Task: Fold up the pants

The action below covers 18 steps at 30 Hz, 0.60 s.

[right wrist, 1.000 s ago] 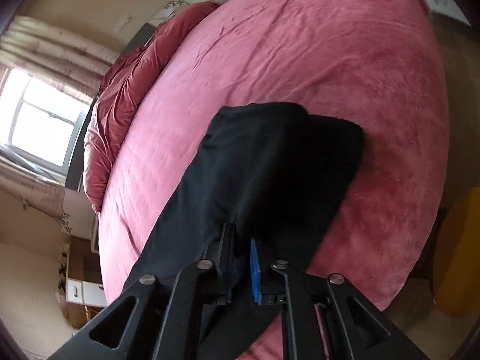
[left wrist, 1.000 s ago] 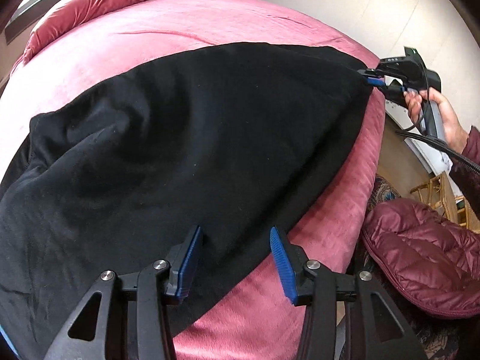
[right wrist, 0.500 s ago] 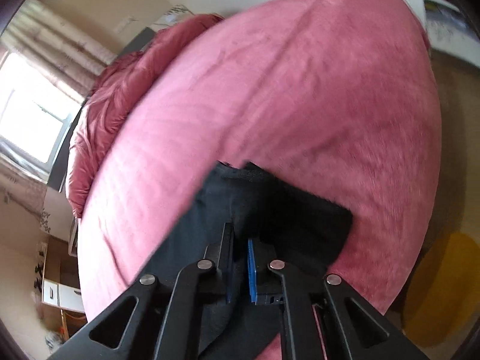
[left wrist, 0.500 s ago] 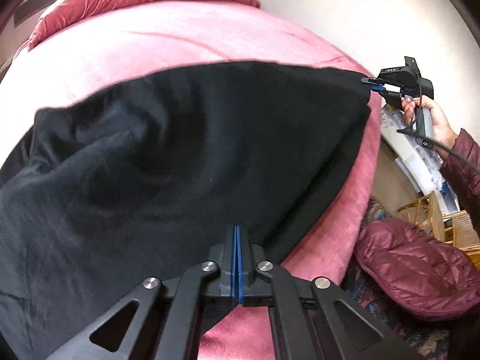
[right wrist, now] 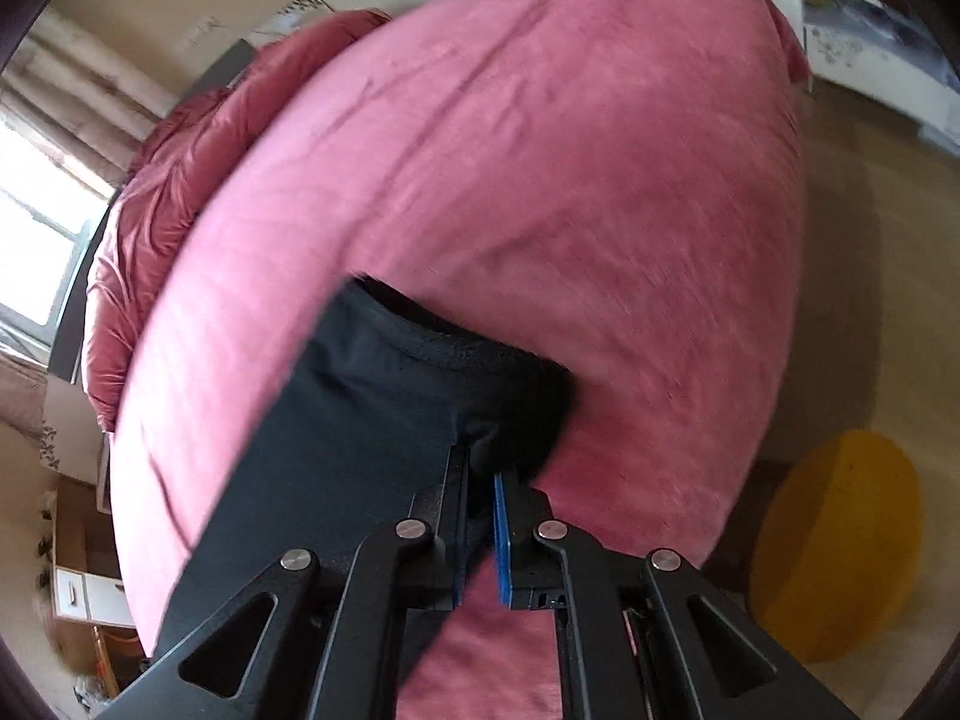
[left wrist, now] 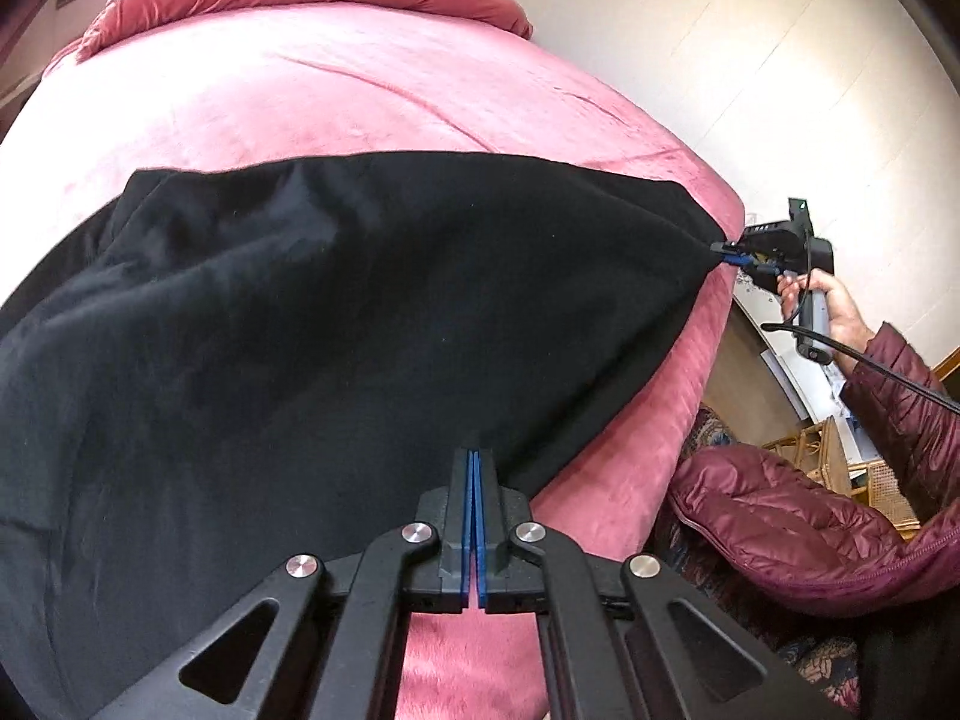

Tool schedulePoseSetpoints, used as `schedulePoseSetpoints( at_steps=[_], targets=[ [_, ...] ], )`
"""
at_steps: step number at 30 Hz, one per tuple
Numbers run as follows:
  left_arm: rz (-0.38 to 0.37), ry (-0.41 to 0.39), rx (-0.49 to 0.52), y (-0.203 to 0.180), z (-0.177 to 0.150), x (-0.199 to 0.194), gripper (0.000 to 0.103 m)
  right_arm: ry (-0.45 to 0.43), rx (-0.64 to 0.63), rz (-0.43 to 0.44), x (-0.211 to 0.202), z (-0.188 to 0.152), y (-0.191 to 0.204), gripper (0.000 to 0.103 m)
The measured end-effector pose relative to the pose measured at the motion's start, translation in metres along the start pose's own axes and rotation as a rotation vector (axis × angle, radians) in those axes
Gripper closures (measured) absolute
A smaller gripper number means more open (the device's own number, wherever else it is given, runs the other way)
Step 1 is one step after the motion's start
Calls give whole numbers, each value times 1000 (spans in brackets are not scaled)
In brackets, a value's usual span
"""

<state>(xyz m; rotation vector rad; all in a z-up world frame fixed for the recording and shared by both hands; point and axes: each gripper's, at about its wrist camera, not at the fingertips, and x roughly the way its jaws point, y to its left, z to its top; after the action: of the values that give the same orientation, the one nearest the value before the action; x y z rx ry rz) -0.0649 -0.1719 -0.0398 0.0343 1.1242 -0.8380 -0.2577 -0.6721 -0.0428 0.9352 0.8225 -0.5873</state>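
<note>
I am holding the black pants (left wrist: pixel 336 324) spread wide over the pink bed (left wrist: pixel 336 90), with one gripper pinching each end of the near edge. My left gripper (left wrist: pixel 474 462) is clamping its blue pads tight together on the hem of the fabric right at the bed's near side, and the cloth is running up and away from the fingertips in a broad dark sheet. Off to the right in that same view, my right gripper (left wrist: pixel 729 252) is biting the far corner of the pants, so the edge between the two tools is pulling taut into a point there. The person's hand (left wrist: pixel 822 300) is wrapping around that gripper's handle, with a quilted maroon sleeve (left wrist: pixel 900 396) behind it and a cable trailing off it.

From the right wrist camera, the right gripper (right wrist: pixel 480 480) is closing on a bunched fold of the black cloth, with a sliver of fabric filling the narrow gap between the pads (this picture is smeared, so finer detail is lost). The pants (right wrist: pixel 384 408) are lying here as a dark band running back from the fingers toward the lower left, resting on the pink cover (right wrist: pixel 570 180). A rumpled maroon duvet (right wrist: pixel 174 168) is lying along the far side of the bed near a bright window (right wrist: pixel 36 228). On the floor to the right a round yellow object (right wrist: pixel 840 540) is sitting just beside the bed.
</note>
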Motion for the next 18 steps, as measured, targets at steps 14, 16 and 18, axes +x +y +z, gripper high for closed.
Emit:
schedulePoseSetpoints(
  at_steps=[14,16,18],
  targets=[
    [146,18,142,-15,-20,4,65,196,-132,335,-20,-63,47,69],
    [135,30,135,-14,-21,10,59,269,-154,383,-9,-82,61,66],
    [133,31,130,-14,-23,15,59,319,-162,403,1,-99,74,66]
  ],
)
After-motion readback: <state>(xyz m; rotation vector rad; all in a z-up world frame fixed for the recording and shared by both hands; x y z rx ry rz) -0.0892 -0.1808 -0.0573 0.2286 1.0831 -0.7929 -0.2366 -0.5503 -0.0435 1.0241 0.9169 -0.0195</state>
